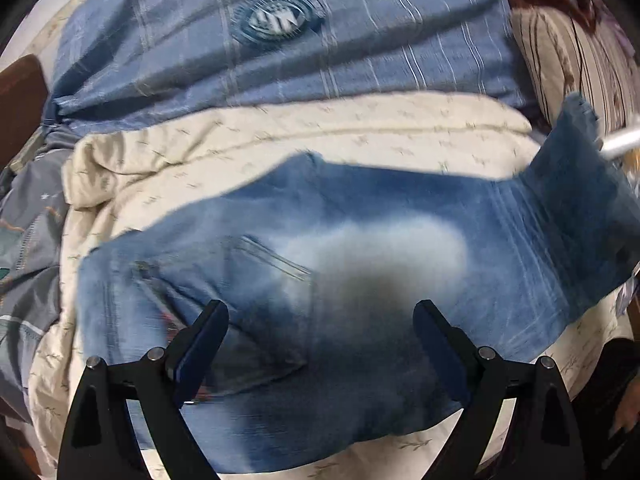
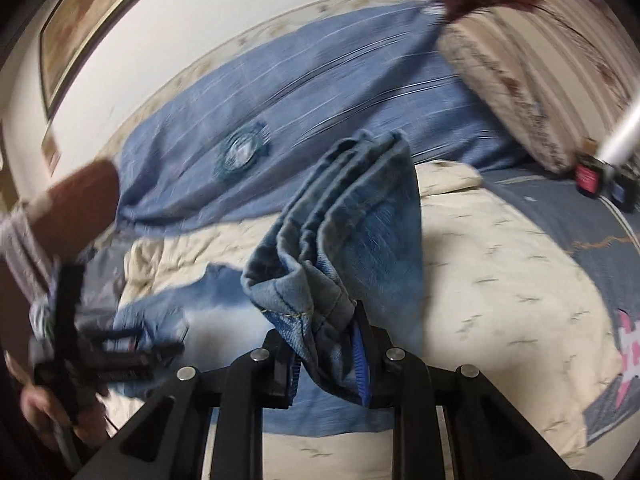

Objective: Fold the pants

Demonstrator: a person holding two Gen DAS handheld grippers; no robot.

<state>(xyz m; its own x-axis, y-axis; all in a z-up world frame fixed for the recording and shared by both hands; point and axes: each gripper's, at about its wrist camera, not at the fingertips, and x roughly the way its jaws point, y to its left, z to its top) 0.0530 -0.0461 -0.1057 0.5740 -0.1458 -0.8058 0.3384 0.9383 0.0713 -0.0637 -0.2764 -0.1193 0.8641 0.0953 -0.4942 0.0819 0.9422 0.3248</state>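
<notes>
Faded blue jeans (image 1: 360,216) lie across a cream quilt, seat and back pocket (image 1: 272,264) toward me. My left gripper (image 1: 320,306) hovers open just above the seat, nothing between its fingers. The leg end (image 1: 576,152) is lifted at the far right. In the right wrist view my right gripper (image 2: 324,332) is shut on the bunched leg hems of the jeans (image 2: 352,216), which stand up in folds above the jaws. The left gripper (image 2: 160,346) shows blurred at the lower left, held by a hand (image 2: 44,408).
The cream quilt (image 1: 280,140) lies on a blue striped sheet (image 1: 360,20) with a round badge print. A striped pillow (image 2: 532,80) sits at the right, a framed picture (image 2: 88,32) hangs on the wall, and a white pole (image 2: 624,136) crosses the right edge.
</notes>
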